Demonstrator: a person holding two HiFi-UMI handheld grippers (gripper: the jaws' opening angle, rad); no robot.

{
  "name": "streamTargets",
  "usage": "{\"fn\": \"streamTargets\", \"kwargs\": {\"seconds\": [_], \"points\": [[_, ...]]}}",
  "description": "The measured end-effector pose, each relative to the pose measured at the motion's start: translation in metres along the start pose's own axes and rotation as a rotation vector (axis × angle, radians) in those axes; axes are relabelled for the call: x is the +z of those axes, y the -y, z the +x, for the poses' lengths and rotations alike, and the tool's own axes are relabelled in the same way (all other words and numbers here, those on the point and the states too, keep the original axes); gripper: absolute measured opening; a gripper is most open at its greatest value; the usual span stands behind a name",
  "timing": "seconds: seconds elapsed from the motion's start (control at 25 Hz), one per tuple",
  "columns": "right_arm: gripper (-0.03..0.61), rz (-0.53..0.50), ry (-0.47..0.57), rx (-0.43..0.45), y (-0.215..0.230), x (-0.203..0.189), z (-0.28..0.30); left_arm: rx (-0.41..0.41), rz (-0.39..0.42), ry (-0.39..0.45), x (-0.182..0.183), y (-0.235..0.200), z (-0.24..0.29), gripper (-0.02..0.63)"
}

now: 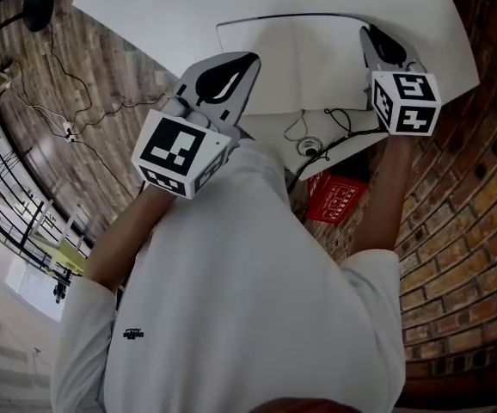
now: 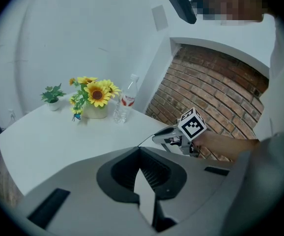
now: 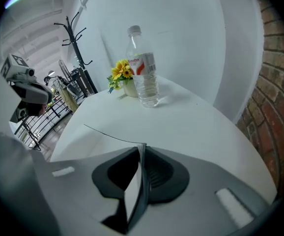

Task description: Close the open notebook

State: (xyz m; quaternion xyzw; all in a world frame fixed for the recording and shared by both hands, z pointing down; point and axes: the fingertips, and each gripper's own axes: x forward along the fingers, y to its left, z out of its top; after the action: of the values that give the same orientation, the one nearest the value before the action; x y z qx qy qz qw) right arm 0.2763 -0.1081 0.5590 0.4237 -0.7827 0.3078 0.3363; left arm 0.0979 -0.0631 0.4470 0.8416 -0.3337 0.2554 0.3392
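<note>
Head view: shows open notebook point(image 1: 309, 58) lying flat on white table point(image 1: 145, 7), close to the near edge. Puts right gripper point(image 1: 367, 34) at its right margin and left gripper point(image 1: 250, 60) over its lower-left corner. Also catches a cable point(image 1: 334, 132) and red box point(image 1: 334, 198) below the table edge. Left gripper view: reads jaws together at the tips, w/ only a white sliver behind them. Can't tell whether page or table, so no clear hold. Looks past to sunflowers point(image 2: 97, 95), bottle point(image 2: 125, 102) and small plant point(image 2: 52, 95) at the far side, well apart from the work. Right gripper view: finds jaws nearly together, clamped on a thin white sheet of the notebook point(image 3: 133, 186) poking up just past the tips. Traces the notebook's outline as a thin dark line on the table. Probably pinches a single page, not the cover. If so, could crease or tear it on the swing-over, or turn one leaf and leave the notebook open. Could also drag the whole notebook across the smooth table w/ nothing pinning the other half. Hard to make out: white pages vs white table, so spine and thickness lost in all views. Cover vs page undecidable. Lower-left corner hidden under left gripper in head view. Contact btw left gripper and notebook visible nowhere.
</note>
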Motion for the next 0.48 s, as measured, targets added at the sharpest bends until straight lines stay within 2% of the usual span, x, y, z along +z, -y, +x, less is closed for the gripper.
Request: {"fn": "streamTargets", "kwargs": {"seconds": [0.48], "points": [[0.055,-0.103,0.014,-0.118,-0.038,0.031,-0.039,-0.028,0.019,0.018,-0.011,0.007,-0.024,0.009]]}}
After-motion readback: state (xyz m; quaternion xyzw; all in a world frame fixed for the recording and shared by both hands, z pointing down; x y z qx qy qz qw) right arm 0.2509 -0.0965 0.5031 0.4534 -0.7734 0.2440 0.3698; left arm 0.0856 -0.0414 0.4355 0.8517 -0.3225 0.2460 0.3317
